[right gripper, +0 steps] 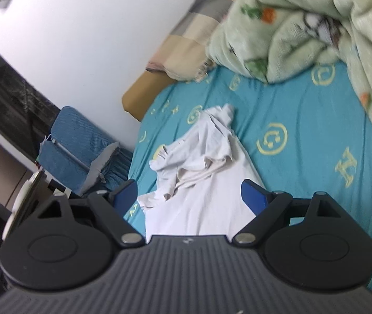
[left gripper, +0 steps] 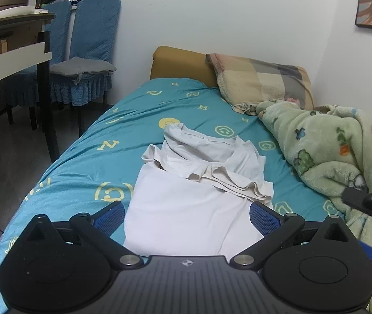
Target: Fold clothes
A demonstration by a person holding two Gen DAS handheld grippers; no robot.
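A white garment [left gripper: 186, 204] lies on the teal bed sheet [left gripper: 86, 162], its near part smooth and flat, its far part bunched in creased folds [left gripper: 207, 157]. My left gripper [left gripper: 186, 217] hovers above the near part, open, blue pads wide on either side of the cloth and holding nothing. In the right wrist view the same garment [right gripper: 201, 180] runs from the bunched end [right gripper: 220, 120] toward the camera. My right gripper [right gripper: 190, 196] is open over it, tilted, with nothing between its pads. Part of the right gripper [left gripper: 369, 204] shows at the right edge of the left view.
A green fleece blanket [left gripper: 337, 151] is heaped on the bed's right side beside a checked pillow [left gripper: 261, 81]. Blue-covered chairs [left gripper: 89, 52] and a dark table [left gripper: 13, 39] stand left of the bed. A wall runs behind the tan headboard [left gripper: 180, 62].
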